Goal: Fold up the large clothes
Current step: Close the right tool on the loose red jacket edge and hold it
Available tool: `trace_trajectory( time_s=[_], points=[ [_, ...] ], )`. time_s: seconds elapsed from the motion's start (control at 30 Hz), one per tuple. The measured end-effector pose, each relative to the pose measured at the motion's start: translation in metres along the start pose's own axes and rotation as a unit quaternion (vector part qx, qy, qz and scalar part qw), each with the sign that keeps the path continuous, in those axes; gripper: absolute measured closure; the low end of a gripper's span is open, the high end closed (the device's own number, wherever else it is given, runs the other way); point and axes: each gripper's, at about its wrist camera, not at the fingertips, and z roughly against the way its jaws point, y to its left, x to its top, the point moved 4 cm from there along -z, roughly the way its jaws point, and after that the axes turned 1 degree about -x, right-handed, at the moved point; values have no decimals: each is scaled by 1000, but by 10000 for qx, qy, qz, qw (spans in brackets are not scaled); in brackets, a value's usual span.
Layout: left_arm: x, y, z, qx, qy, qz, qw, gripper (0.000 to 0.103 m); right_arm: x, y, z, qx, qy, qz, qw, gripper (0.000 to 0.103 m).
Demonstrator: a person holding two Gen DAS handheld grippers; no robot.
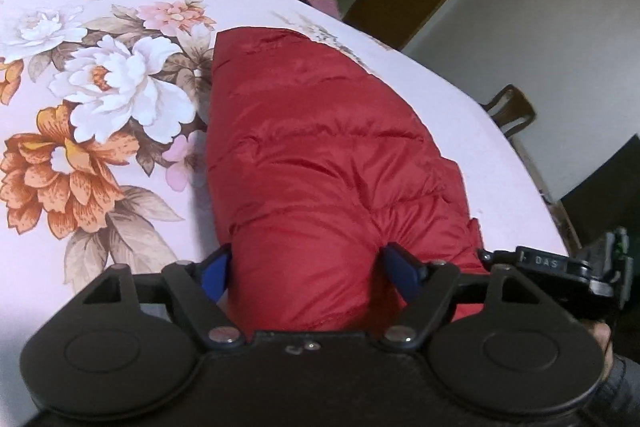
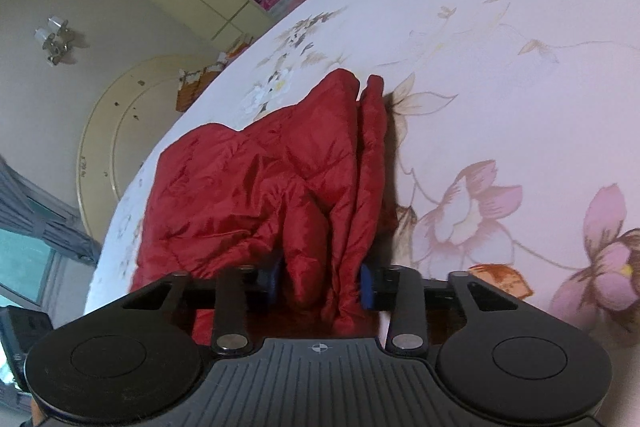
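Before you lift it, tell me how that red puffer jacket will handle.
The red puffer jacket looks quilted and puffy, so probably light for its bulk and floppy. Its shiny shell may slip between the pads. In the right gripper several layers bunch together, so a loose layer could slide out; the left gripper straddles a thick roll.

A bed with a pale pink floral sheet (image 1: 120,87) carries a red padded jacket (image 1: 312,167), which lies directly on the sheet and stretches straight ahead of the left gripper (image 1: 310,269).
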Motion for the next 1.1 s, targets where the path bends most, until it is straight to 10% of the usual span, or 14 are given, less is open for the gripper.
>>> trace_trajectory(
  time_s=[0.67, 1.1],
  points=[
    [9, -32, 34, 592, -243, -795, 9948, 44, 0, 45, 28, -91, -456, 465, 9978, 84],
    [27, 42, 97, 411, -556, -681, 9953, 43, -17, 135, -11, -158, -536, 940, 9940, 84]
  ],
)
